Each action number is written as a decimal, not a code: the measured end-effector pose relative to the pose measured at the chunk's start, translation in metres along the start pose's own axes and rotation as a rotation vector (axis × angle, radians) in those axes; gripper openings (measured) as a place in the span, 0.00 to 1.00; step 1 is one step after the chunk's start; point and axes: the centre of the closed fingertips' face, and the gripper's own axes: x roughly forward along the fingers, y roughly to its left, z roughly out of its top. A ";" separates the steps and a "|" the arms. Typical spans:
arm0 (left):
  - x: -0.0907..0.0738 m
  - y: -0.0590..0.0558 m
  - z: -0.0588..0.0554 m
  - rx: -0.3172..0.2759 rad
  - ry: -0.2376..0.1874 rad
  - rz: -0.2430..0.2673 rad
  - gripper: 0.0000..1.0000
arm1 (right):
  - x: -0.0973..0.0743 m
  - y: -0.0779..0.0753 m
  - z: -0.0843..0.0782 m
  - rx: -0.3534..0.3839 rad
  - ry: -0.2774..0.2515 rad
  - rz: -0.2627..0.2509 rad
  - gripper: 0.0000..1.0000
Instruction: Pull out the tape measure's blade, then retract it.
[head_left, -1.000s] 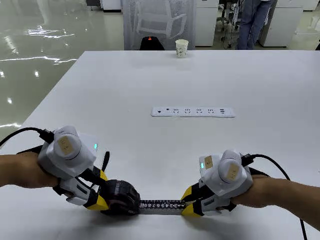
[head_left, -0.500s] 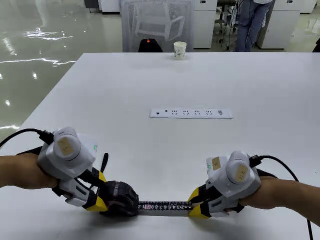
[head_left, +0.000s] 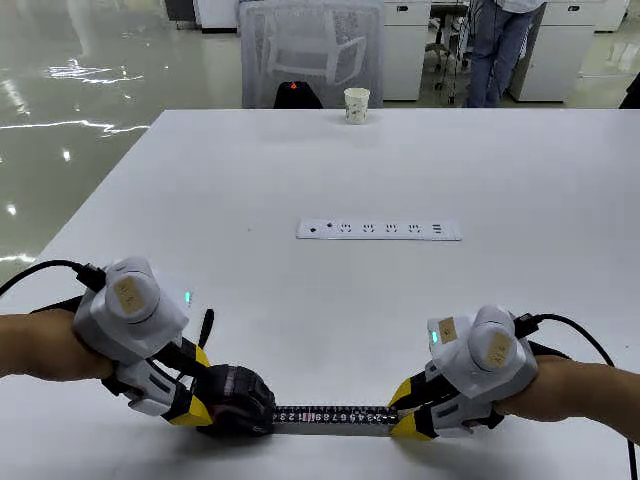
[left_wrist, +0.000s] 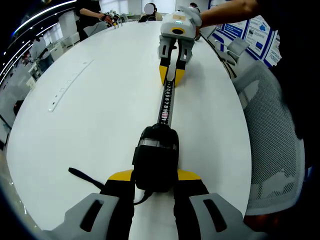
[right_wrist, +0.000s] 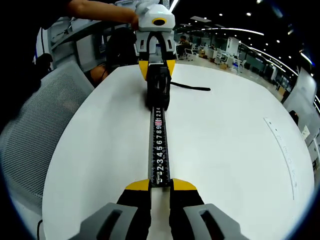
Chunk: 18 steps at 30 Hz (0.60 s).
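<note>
Our left gripper (head_left: 200, 405) sits at the lower left of the head view. Its yellow-tipped jaws are drawn in narrow around the black tape measure case (head_left: 238, 398), which rests on the white table (head_left: 400, 160). In the left gripper view the case (left_wrist: 156, 157) lies low in the centre, clamped between the two jaws. Its black wrist strap (left_wrist: 82, 175) trails off to the left across the tabletop.

Our right gripper (head_left: 408, 412) is at the lower right of the head view, jaws pinched together on the free end of the blade (head_left: 335, 414). We see the blade lying flat on the table as a dark strip between the case and the right gripper, white numerals facing up. In the right gripper view the blade (right_wrist: 159, 150) climbs from the jaws at the bottom centre straight up to the case near the top, where the left gripper grips it.

Higher in the head view, a white power strip (head_left: 380, 229) lies mid-frame, well apart from both grippers. A paper cup (head_left: 356, 104) stands at the table's far edge, top centre. Behind the table we see a grey mesh chair (head_left: 310, 50), and a person's legs (head_left: 495, 45) show at the upper right.
</note>
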 end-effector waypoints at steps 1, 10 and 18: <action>0.000 0.000 0.000 0.000 0.000 0.000 0.24 | -0.001 0.000 -0.001 0.002 0.000 -0.001 0.09; 0.000 0.000 0.000 -0.003 -0.001 -0.001 0.24 | -0.008 0.000 -0.010 0.013 0.008 -0.002 0.09; 0.000 0.000 0.000 -0.003 0.000 -0.003 0.24 | -0.014 0.003 -0.017 0.025 0.015 0.004 0.09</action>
